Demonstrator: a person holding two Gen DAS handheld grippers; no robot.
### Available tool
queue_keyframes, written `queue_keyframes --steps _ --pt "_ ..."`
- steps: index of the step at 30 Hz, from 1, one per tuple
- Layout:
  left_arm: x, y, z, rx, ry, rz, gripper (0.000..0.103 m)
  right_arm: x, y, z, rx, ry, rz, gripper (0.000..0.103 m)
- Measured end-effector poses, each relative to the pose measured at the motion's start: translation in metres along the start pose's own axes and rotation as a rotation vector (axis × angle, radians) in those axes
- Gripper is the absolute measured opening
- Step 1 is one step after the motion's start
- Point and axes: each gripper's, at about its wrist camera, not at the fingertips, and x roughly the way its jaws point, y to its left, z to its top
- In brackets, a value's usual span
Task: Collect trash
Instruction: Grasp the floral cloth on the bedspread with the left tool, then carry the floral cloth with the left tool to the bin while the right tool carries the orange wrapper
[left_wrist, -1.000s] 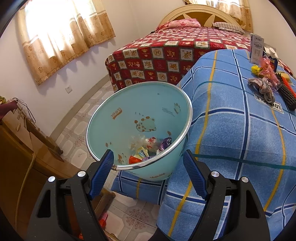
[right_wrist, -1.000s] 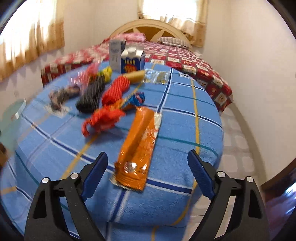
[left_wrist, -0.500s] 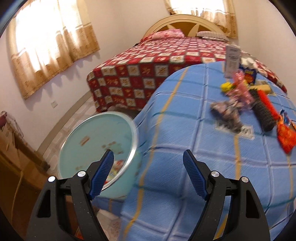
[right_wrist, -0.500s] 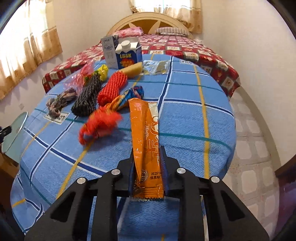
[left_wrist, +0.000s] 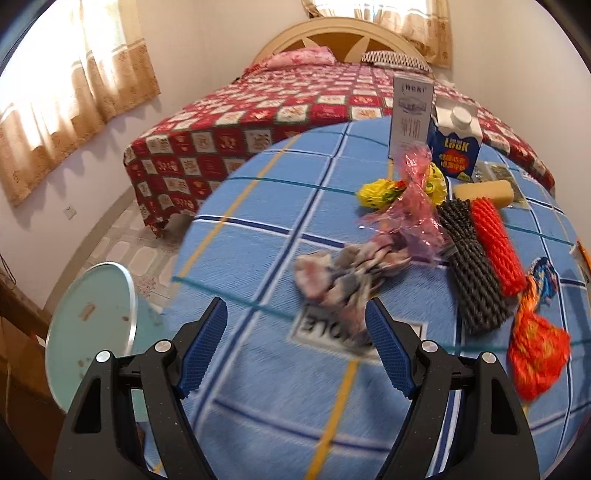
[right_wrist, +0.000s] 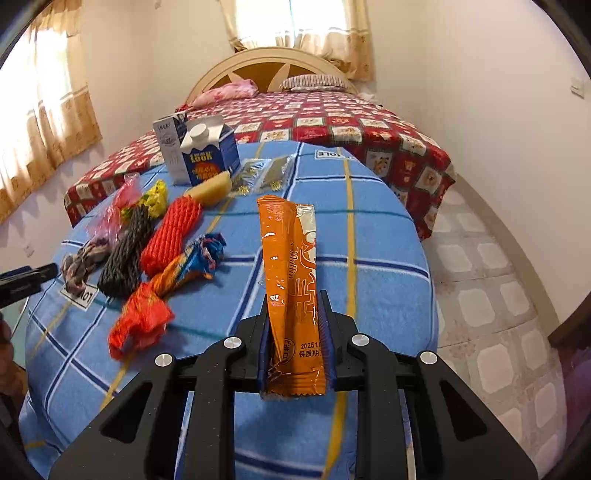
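My right gripper is shut on the lower end of a long orange snack wrapper, which it holds upright above the blue checked tablecloth. My left gripper is open with nothing between its fingers, just short of a crumpled grey-pink wrapper on the cloth. The pale green bin stands on the floor at the table's left edge. More trash lies in a row: pink plastic, a yellow wrapper, a black foam net, a red foam net and a twisted orange-red bag.
A blue milk carton, a grey carton, a yellow sponge and clear packets stand at the table's far side. Behind it is a bed with a red patterned cover. Tiled floor lies to the right.
My right gripper closed on the orange wrapper and lifted it off the cloth. My left gripper swung right from over the bin to above the table, toward the crumpled wrapper.
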Motion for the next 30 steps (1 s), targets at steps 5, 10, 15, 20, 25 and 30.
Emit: queue_keyframes --steps 5,10,15,20,25,30 --pt "0.029 -0.011 0.008 0.012 0.067 -0.01 0.049 0.003 0.009 0.006 -0.015 -0.012 0.033 0.023" --pt "0.024 -0.012 0.008 0.055 0.071 -0.058 0.017 -0.002 0.028 0.016 -0.042 -0.04 0.086 0.023" --pt "-0.006 0.01 -0.002 0.07 0.021 -0.072 0.015 -0.012 0.054 0.022 -0.078 -0.069 0.135 0.023" --pt "-0.029 0.045 -0.013 0.046 -0.016 -0.038 0.015 -0.012 0.094 0.027 -0.136 -0.075 0.196 0.023" --pt "-0.046 0.086 -0.022 0.0 -0.045 0.012 0.015 -0.007 0.135 0.03 -0.196 -0.083 0.252 0.023" --pt "-0.055 0.124 -0.029 -0.044 -0.053 0.058 0.015 -0.002 0.185 0.032 -0.271 -0.091 0.313 0.023"
